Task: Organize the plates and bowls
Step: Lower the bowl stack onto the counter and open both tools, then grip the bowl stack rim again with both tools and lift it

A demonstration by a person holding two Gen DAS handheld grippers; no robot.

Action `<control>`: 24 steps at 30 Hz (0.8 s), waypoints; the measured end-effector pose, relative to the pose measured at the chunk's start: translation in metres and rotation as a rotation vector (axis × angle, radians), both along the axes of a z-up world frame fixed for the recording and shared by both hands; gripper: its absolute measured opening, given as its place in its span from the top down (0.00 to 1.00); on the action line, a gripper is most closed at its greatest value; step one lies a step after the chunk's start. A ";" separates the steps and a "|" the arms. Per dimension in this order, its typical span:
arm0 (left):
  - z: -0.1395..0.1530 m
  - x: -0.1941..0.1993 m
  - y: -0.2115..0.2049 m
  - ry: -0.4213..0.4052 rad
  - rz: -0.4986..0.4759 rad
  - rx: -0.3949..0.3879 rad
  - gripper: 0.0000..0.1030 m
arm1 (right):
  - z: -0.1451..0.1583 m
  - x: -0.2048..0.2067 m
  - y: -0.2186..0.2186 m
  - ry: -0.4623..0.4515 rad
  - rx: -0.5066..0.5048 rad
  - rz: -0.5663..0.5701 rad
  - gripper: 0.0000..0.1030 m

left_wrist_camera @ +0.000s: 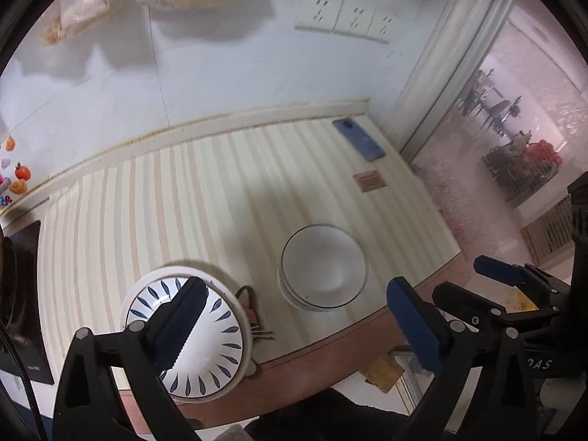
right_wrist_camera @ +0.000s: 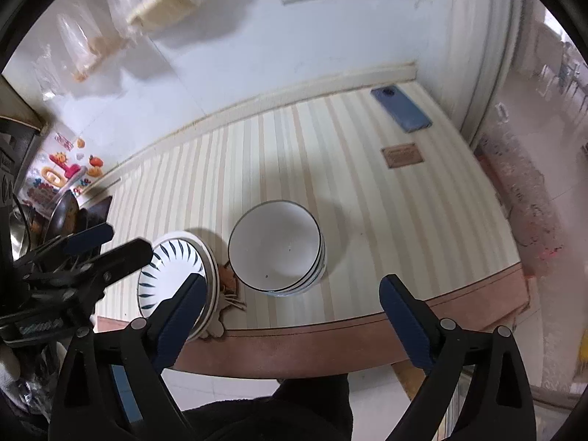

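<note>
A stack of white plates with blue leaf marks [left_wrist_camera: 217, 345] [right_wrist_camera: 172, 275] sits near the table's front left edge. A stack of white bowls with dark rims [left_wrist_camera: 323, 268] [right_wrist_camera: 275, 246] stands just right of it. My left gripper [left_wrist_camera: 297, 327] is open and empty, held above the front edge over the plates and bowls; it also shows in the right wrist view [right_wrist_camera: 106, 246]. My right gripper [right_wrist_camera: 294, 316] is open and empty, held in front of the table edge; it also shows in the left wrist view [left_wrist_camera: 503, 275].
A striped cloth covers the table [right_wrist_camera: 330, 169]. A blue phone [left_wrist_camera: 358, 139] [right_wrist_camera: 400, 108] and a small brown card [left_wrist_camera: 369, 180] [right_wrist_camera: 402, 155] lie at the far right. A small brown mat [right_wrist_camera: 229, 279] lies between the stacks. Wall sockets [left_wrist_camera: 343, 16] and hanging bags are behind.
</note>
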State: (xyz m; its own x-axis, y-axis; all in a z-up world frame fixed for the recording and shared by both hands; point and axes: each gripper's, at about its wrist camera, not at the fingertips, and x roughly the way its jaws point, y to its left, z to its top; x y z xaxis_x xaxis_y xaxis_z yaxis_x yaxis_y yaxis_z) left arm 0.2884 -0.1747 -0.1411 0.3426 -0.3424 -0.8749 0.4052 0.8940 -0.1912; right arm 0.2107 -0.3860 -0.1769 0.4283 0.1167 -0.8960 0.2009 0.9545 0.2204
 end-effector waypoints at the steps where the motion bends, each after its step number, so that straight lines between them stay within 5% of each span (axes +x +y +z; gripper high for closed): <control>1: 0.004 -0.002 0.000 -0.006 -0.001 -0.007 0.02 | 0.006 -0.003 0.000 -0.009 -0.007 -0.005 0.05; 13: 0.014 -0.009 -0.004 -0.052 -0.005 -0.092 0.01 | 0.038 -0.024 -0.007 -0.057 -0.002 -0.037 0.03; 18: -0.013 0.010 -0.008 -0.006 -0.001 -0.111 0.01 | 0.010 -0.008 -0.018 -0.015 0.051 -0.036 0.03; 24: -0.066 0.045 -0.021 0.085 -0.002 -0.022 0.02 | -0.049 0.025 -0.035 0.076 0.168 -0.046 0.03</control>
